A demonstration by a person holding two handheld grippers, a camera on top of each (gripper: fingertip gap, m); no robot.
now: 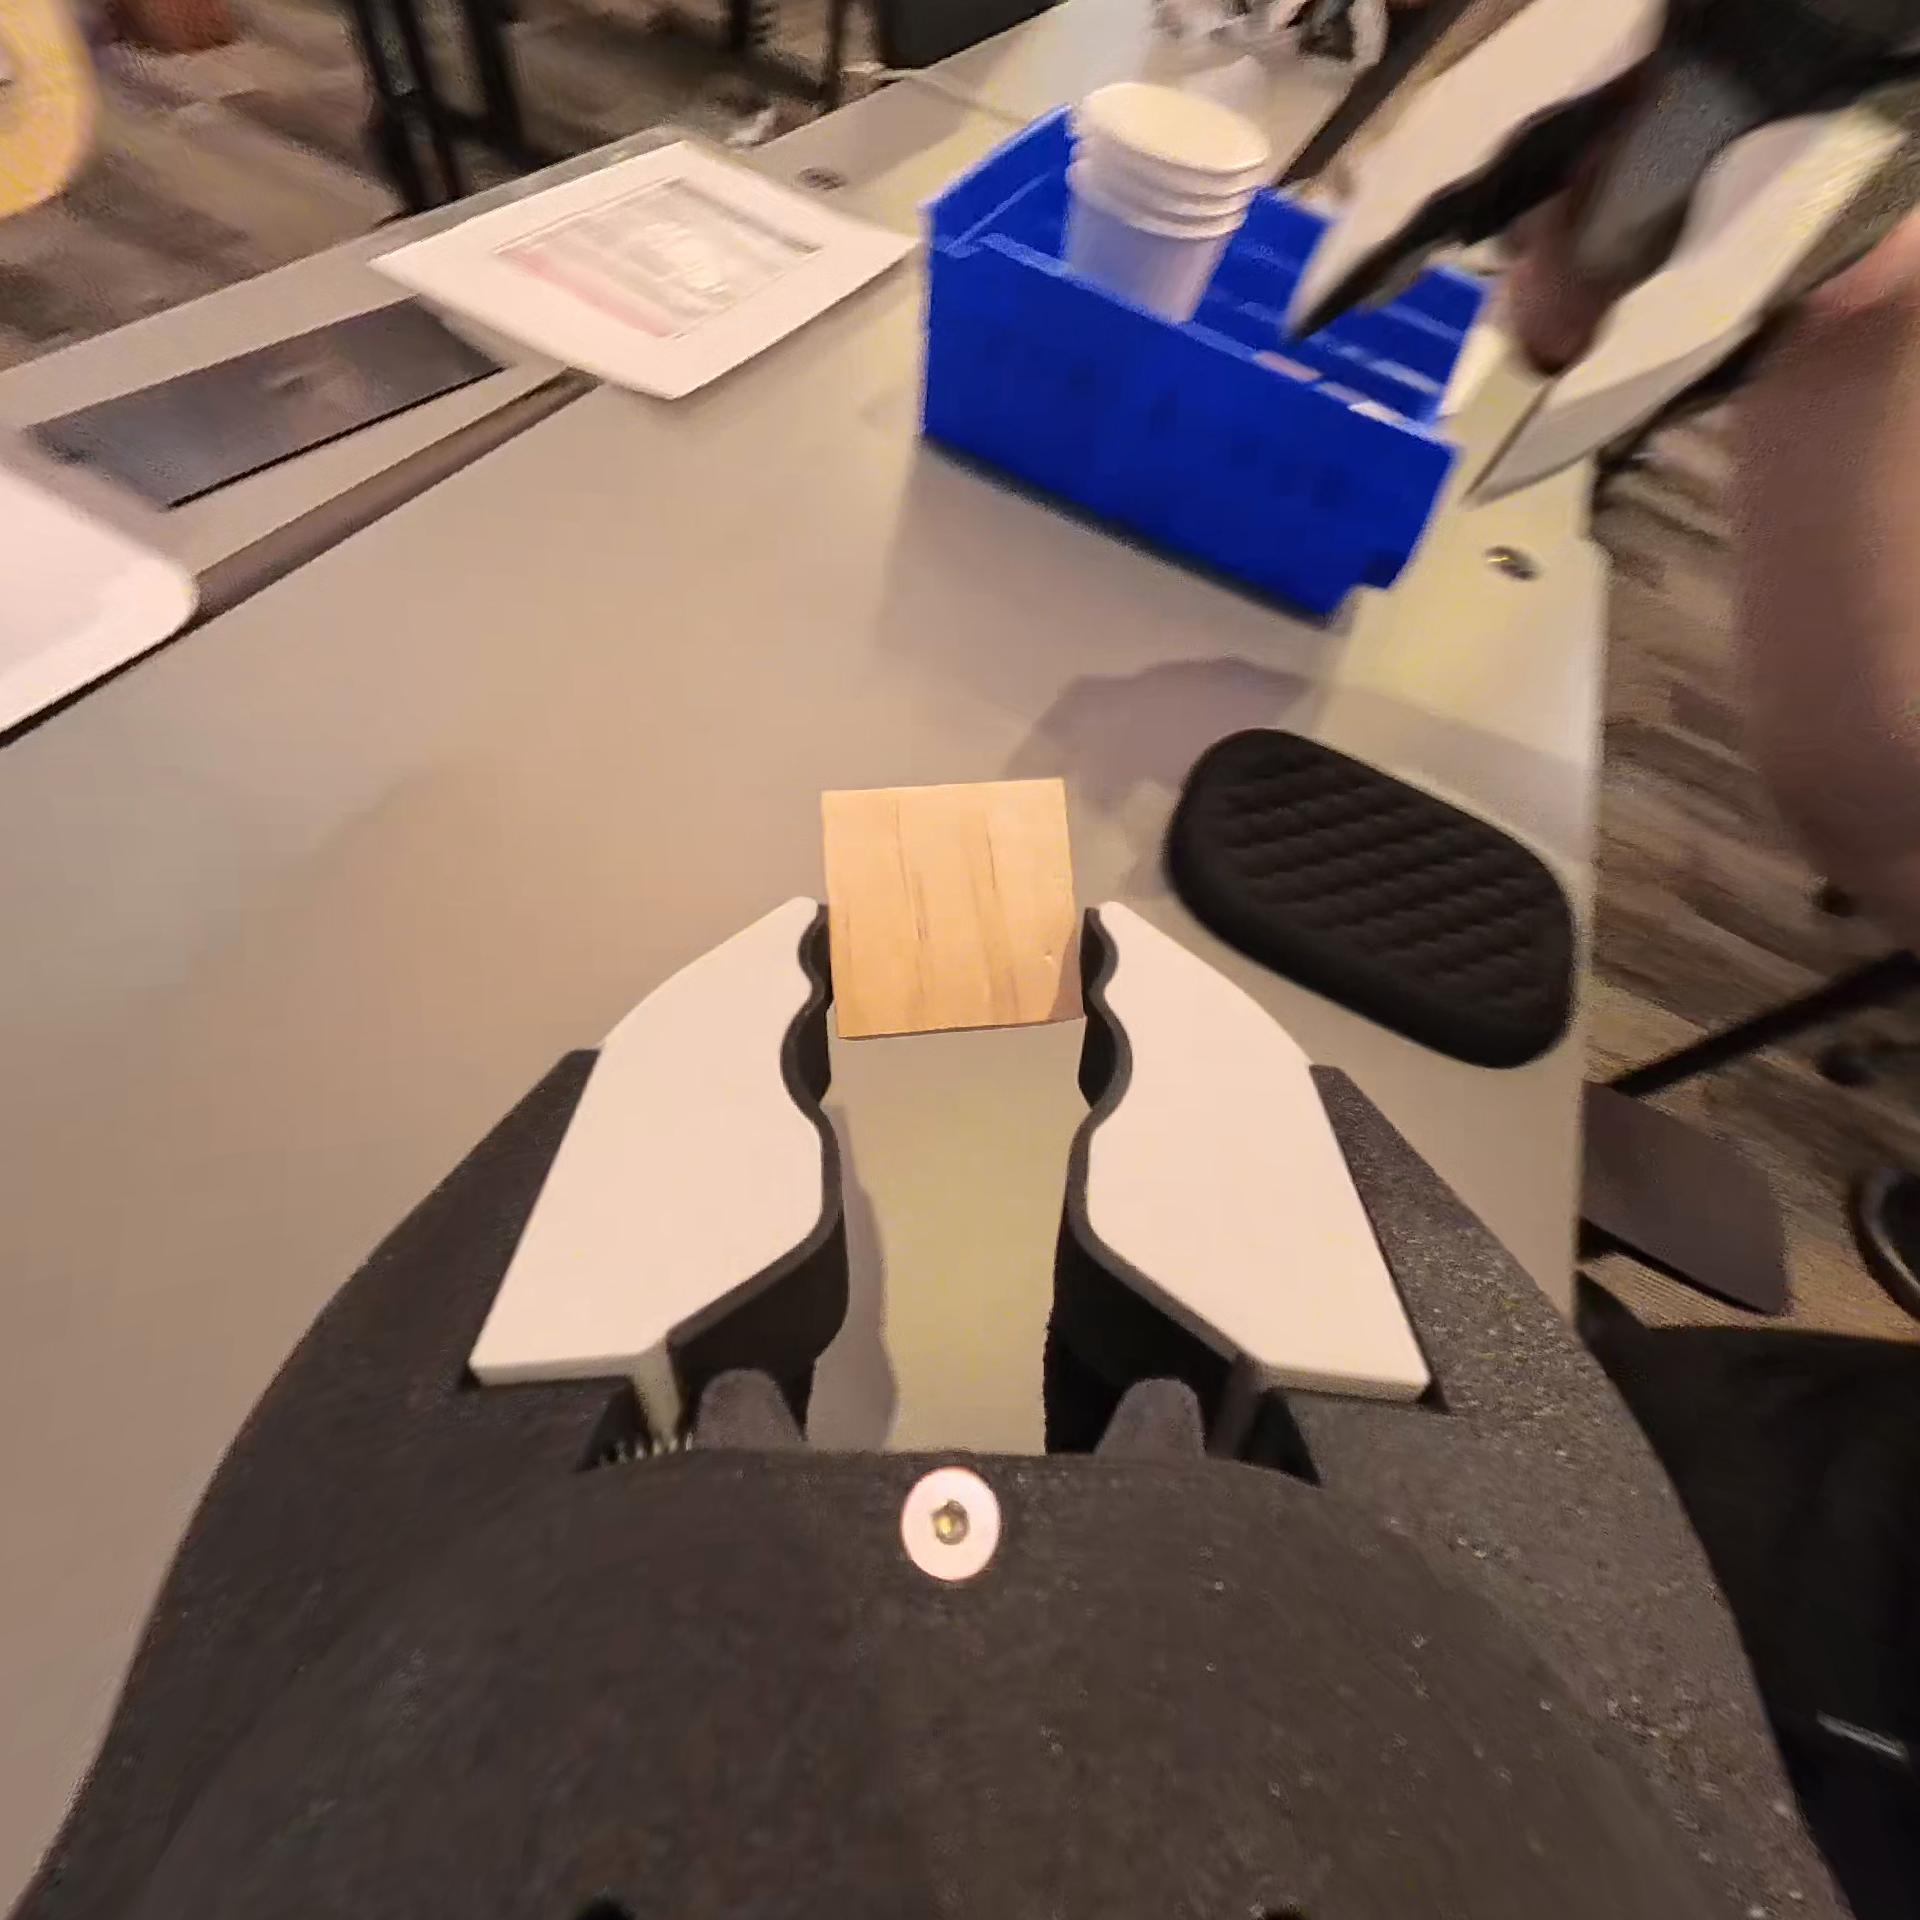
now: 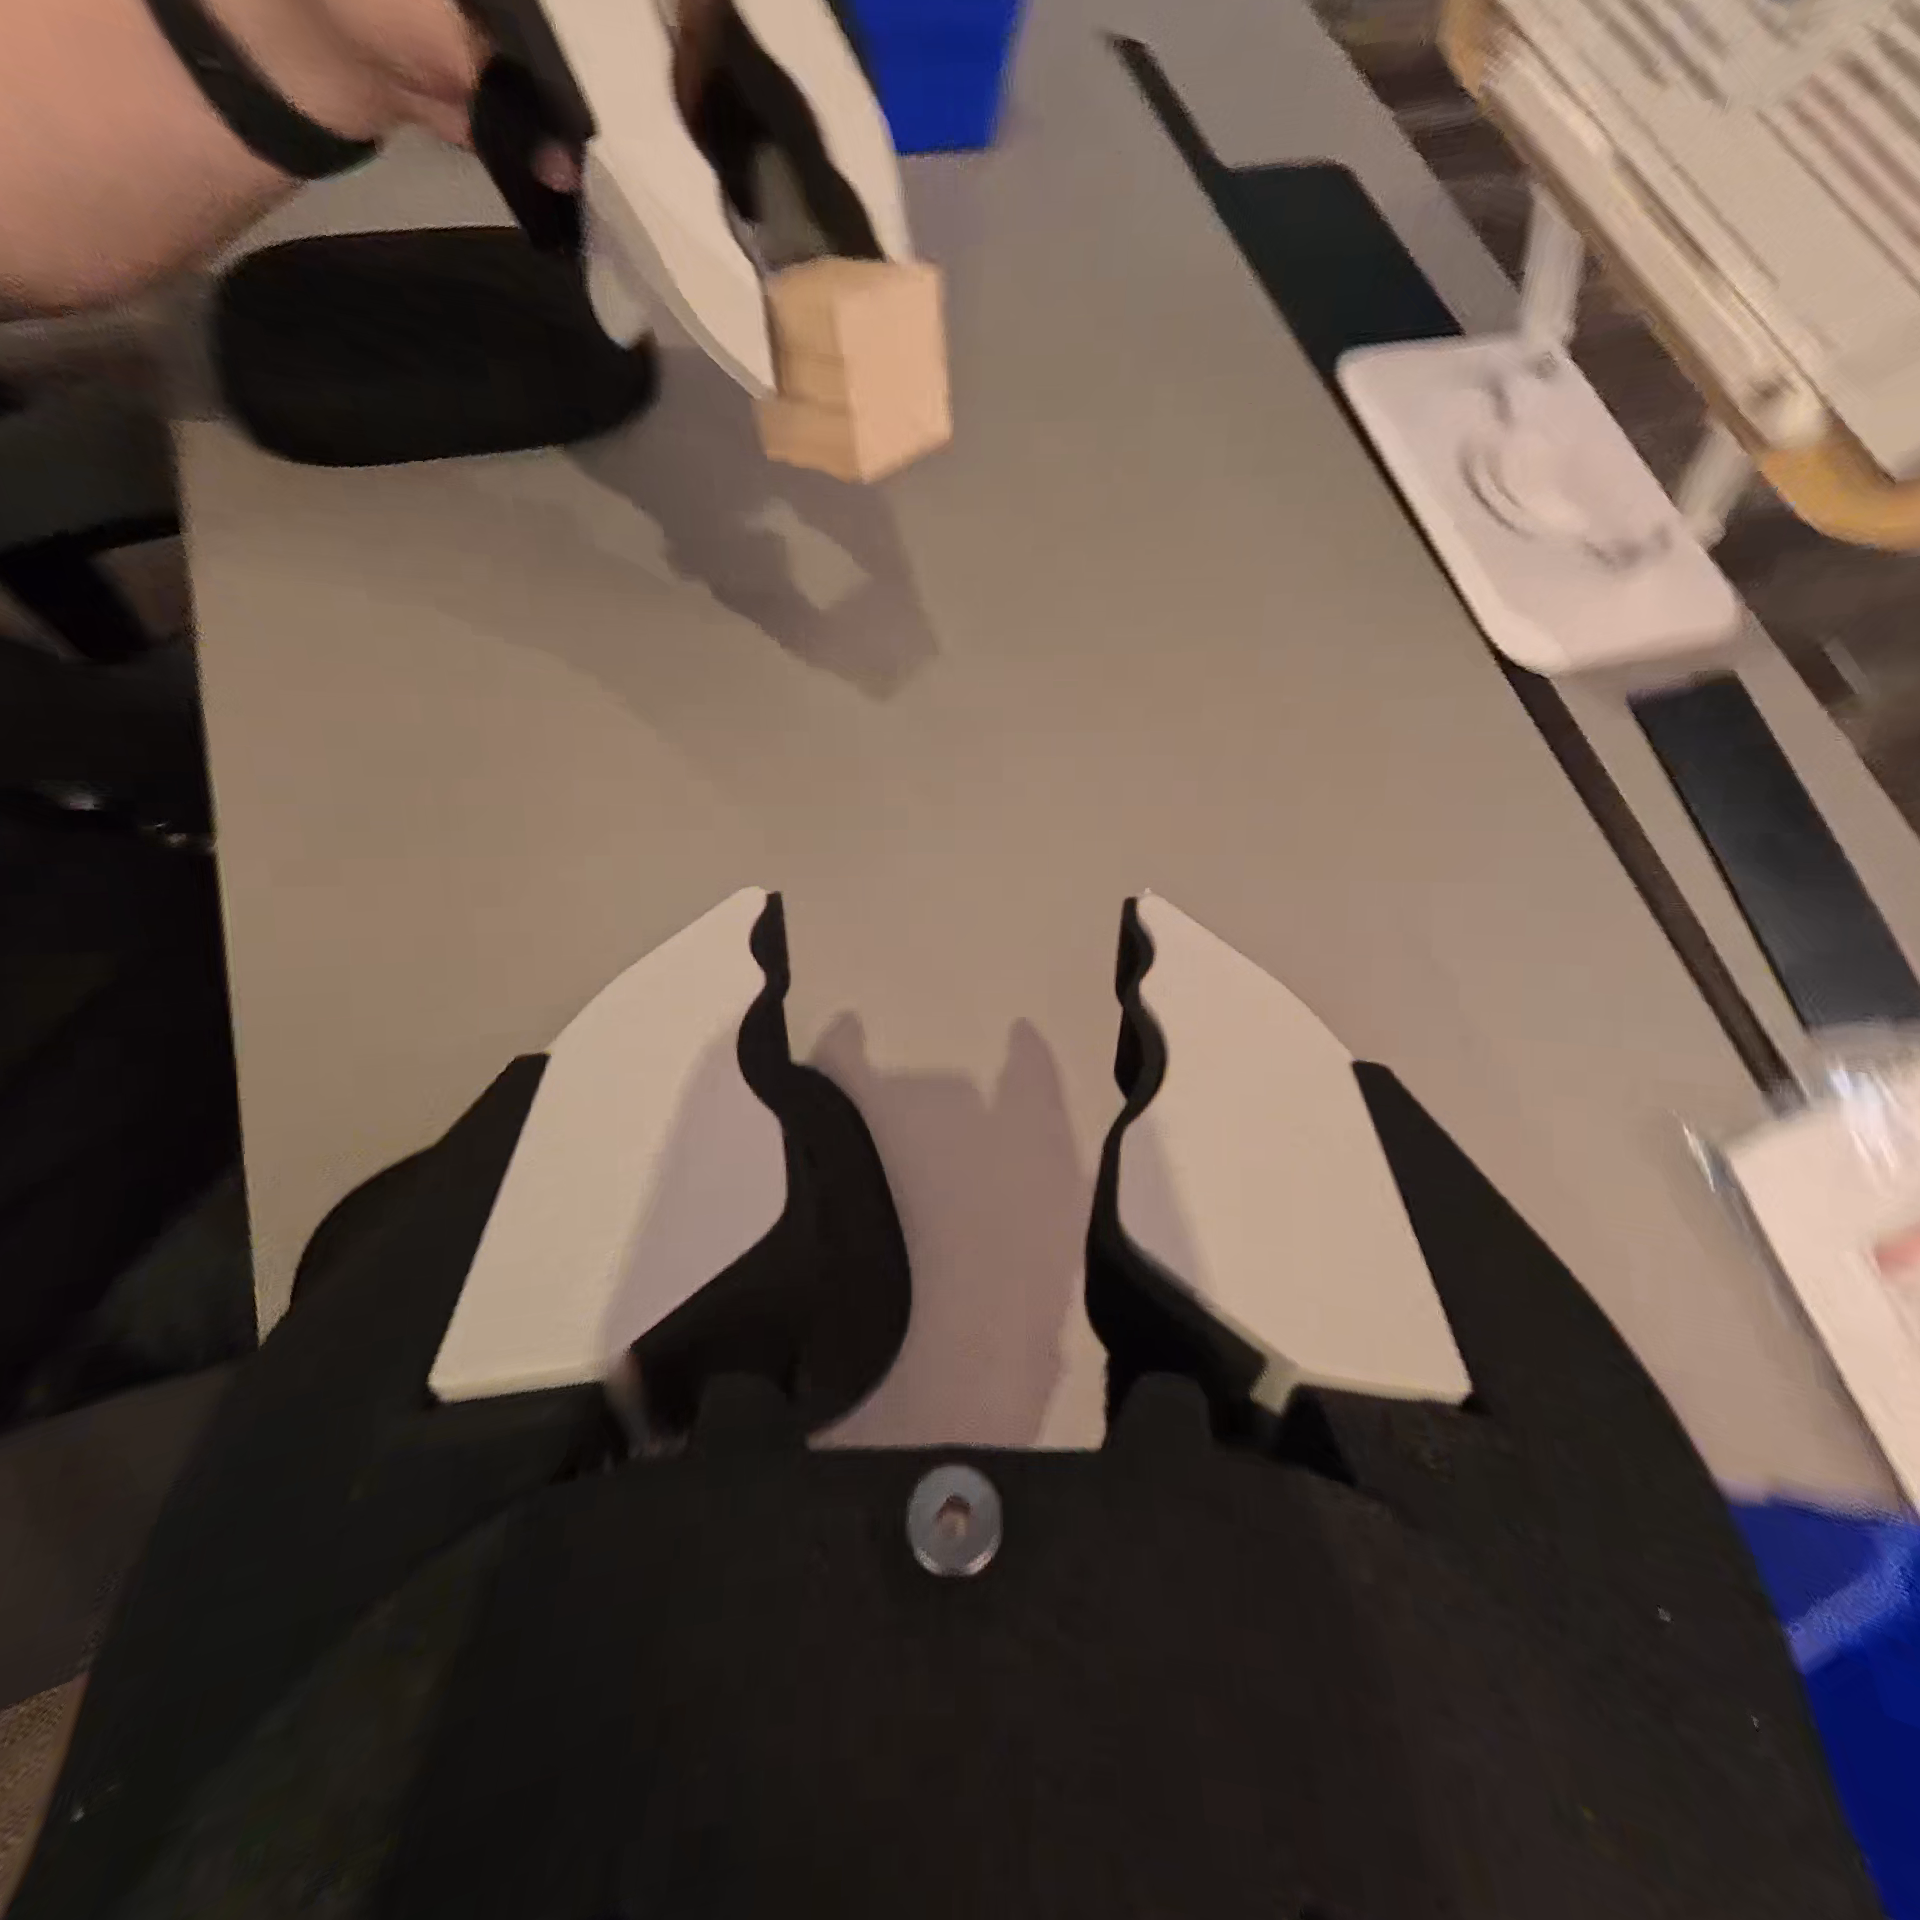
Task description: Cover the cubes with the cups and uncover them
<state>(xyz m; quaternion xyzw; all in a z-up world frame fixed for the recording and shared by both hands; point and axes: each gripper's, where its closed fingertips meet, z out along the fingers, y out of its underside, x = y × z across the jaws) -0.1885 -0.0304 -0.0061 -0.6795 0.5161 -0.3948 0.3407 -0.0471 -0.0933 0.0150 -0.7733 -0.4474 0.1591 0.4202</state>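
A light wooden cube [image 1: 948, 883] sits between the fingertips of my left gripper [image 1: 951, 935], which is shut on it. In the right wrist view the same cube [image 2: 868, 364] hangs a little above the grey table [image 2: 935, 727], with its shadow separate below it, held by the left gripper [image 2: 821, 312]. My right gripper [image 2: 951, 914] is open and empty, low over the table. It also shows blurred at the upper right of the left wrist view [image 1: 1455, 353]. A stack of white cups [image 1: 1153, 197] stands upside down in a blue bin [image 1: 1143, 447].
A black padded armrest [image 1: 1371, 894] sits at the table's edge beside the cube. Papers [image 1: 644, 260] and a dark tablet [image 1: 260, 405] lie at the far left. A white stand base [image 2: 1538, 520] sits along the right side in the right wrist view.
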